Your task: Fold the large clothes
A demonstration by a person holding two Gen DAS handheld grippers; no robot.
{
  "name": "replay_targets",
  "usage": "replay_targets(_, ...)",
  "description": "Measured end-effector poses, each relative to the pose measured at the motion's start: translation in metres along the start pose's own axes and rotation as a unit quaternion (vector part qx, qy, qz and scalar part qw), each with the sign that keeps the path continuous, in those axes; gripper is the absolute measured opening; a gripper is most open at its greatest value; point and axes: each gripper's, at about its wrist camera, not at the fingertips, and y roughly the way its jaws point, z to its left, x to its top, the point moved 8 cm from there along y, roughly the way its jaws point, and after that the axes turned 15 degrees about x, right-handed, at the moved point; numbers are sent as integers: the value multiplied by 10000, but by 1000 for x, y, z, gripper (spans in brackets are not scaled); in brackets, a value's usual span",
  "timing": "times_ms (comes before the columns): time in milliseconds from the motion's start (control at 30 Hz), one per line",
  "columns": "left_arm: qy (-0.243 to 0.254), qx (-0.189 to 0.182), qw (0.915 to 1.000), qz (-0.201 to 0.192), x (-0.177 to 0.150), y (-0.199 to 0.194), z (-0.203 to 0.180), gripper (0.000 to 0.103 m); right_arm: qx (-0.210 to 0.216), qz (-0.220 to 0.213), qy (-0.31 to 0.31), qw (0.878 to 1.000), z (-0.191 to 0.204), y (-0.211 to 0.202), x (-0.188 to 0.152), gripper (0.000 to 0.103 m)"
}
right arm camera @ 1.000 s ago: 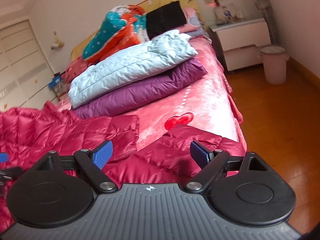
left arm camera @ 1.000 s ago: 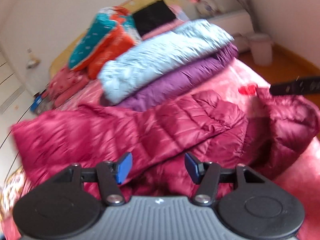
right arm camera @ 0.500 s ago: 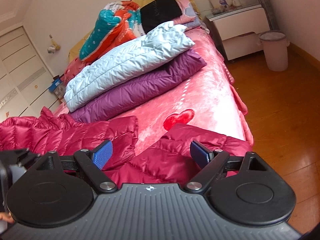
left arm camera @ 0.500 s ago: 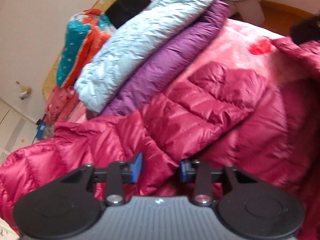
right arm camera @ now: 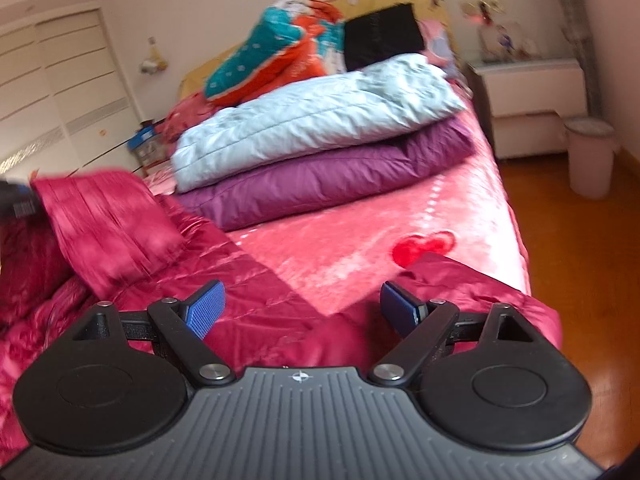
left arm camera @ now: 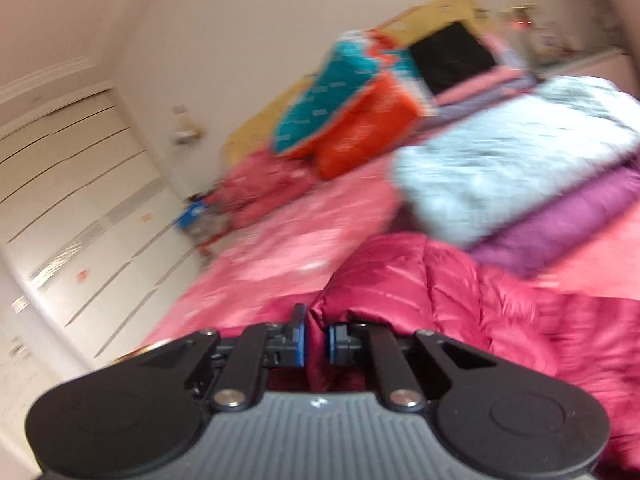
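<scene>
Both differ: left gripper [left arm camera: 314, 338] clamped on crimson down jacket [left arm camera: 440, 296] fold; right gripper [right arm camera: 302, 308] spread wide, empty.

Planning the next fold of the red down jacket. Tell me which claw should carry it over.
Left. The left claw is shut on a fold of the red down jacket, already gripping fabric. The right claw is open above the jacket, holding nothing, so it would probably need a grasp first.
</scene>
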Motion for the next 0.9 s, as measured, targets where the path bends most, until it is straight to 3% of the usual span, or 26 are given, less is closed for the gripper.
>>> replay_targets(200,-112,1127,9908,740,-54,55,91,8,240,207,-718,9969,29,13,-8,103)
replay_targets(400,-437,1948,9630,1811,-145,95,154,8,391,419,-1025,9931,43,25,-15,103)
replay_targets(633,-728,2109,9361,2720,-229,95,176,13,332,587,-1047,9922,41,31,-20,103)
replay_targets(667,-783,2088,9334,2811,-236,91,178,16,327,593,-1040,9923,40,31,-20,103)
replay_targets(767,-898,2033,9281,2987,-255,73,189,39,312,608,-1067,9919,43,36,-21,103)
replay_targets(900,-994,1886,9252,3139,-275,45,196,47,345,598,-1127,9912,47,30,-24,103)
